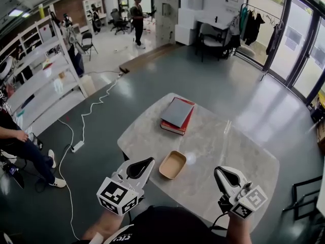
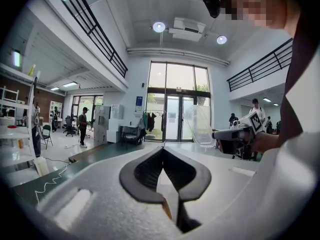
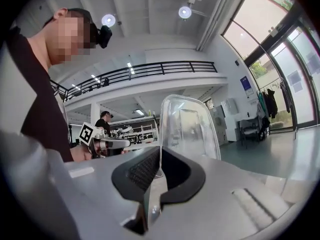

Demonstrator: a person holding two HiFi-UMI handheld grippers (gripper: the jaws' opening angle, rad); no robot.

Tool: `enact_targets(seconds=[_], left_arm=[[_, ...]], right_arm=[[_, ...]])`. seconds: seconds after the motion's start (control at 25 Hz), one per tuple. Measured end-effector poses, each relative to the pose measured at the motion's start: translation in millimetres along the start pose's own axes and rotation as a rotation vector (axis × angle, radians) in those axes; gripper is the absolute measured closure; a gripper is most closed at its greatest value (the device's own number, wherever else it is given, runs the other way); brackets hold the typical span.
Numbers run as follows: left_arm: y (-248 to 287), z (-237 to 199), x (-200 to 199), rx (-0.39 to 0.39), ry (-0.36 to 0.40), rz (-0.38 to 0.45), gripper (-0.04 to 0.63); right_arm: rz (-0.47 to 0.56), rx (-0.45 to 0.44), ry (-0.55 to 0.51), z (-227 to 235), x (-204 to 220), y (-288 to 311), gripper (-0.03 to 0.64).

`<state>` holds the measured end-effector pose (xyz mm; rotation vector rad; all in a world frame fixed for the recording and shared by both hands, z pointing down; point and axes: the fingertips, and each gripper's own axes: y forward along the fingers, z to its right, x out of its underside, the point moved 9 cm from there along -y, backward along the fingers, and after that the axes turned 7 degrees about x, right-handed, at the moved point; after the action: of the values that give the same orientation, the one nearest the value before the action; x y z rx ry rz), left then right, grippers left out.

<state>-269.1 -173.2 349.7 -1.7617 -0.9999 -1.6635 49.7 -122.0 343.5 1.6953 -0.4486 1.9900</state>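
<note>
**Asker:** What's in your right gripper?

**Me:** My right gripper (image 3: 160,153) is clamped on the rim of a clear, rounded-corner plastic lid (image 3: 192,129). The thin edge is pinched between the jaw tips. The lid stands upright beyond the tips, its long axis in line with the jaws. In the head view it is too transparent to make out.

**Asker:** And your left?

**Me:** My left gripper (image 2: 162,151) has its jaw tips pressed together with nothing between them.

**Asker:** Where do they sit over the table?

**Me:** Both hover at the near edge of the pale marbled table top (image 1: 244,156), well apart from each other. The left is at the near left edge and the right is toward the near corner. So the lid is held above that near corner, off the surface.

**Asker:** What lies between them?

**Me:** A shallow tan tray with rounded corners (image 1: 172,165) lies open side up, close to the table's near left edge. Its long axis runs away from me, tilted a little to the right. From the right gripper and its lid, the tray is ahead and to the left, clearly apart. My left jaw tips are the nearer ones, just beside the tray's near left end but not touching it.

**Asker:** Anything else on the table?

**Me:** A flat grey book (image 1: 177,112) lies on a red book (image 1: 175,128) toward the far left corner, apart from the tray.
</note>
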Motion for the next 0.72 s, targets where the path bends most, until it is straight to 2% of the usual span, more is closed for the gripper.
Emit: enact_targets(seconds=[0.24, 0.44, 0.72], left_arm=[[-10, 4, -18, -0.023, 0.064, 0.025, 0.591], [-13, 2, -26, -0.047, 0.069, 0.043, 0.591], [-14, 5, -22, -0.041, 0.057, 0.042, 0.591]], right_arm=[[0.078, 0.016, -0.066, -4, -26, -13, 0.604], [0.098, 0.019, -0.1, -3, -32, -17, 0.604], [0.085, 0.01, -0.08, -5, -21, -16, 0.604]])
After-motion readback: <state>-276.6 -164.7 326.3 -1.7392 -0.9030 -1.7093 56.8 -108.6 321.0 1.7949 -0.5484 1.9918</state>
